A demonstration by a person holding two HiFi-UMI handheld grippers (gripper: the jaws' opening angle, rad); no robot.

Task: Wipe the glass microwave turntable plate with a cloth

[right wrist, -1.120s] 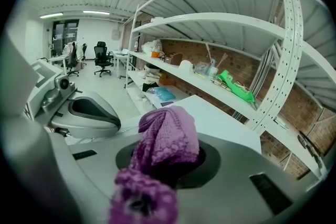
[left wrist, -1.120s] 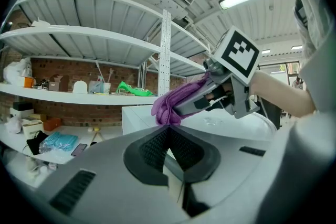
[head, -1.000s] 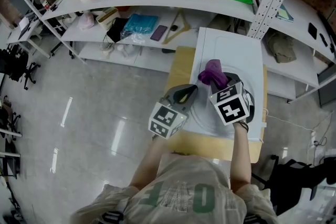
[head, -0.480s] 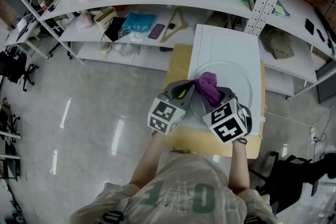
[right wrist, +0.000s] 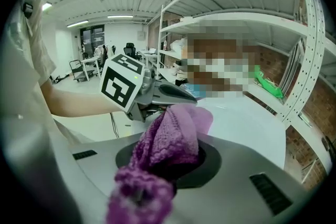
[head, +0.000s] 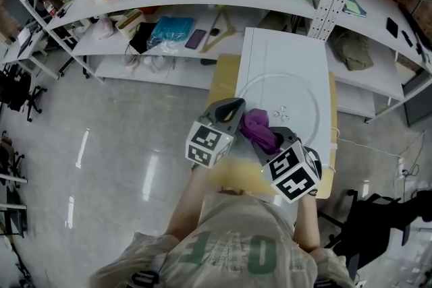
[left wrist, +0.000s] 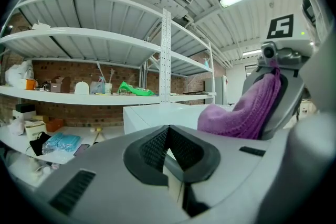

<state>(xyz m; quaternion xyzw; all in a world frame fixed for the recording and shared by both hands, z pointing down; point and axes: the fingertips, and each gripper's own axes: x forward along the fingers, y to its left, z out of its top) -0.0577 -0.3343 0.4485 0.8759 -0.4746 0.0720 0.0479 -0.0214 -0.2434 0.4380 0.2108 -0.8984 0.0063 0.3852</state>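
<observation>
Head view: a white surface (head: 283, 50) stands below the shelves, in front of the person.
Glass turntable plate (head: 297, 94): lies flat on the surface, with both tools at its near-left edge.
Cloth (head: 260, 128): purple and bunched, resting on the plate's near-left part.
Right tool (right wrist: 168, 157): clamped on the cloth, which bulges out between its jaws.
Left tool (left wrist: 170, 162): jaws drawn together, seemingly pinching the plate's rim just beside the cloth; the glass there is hard to make out.

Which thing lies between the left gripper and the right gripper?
A purple knitted cloth, shut in the right gripper. The head view shows it beside the left gripper, which grips the round glass turntable plate.
</observation>
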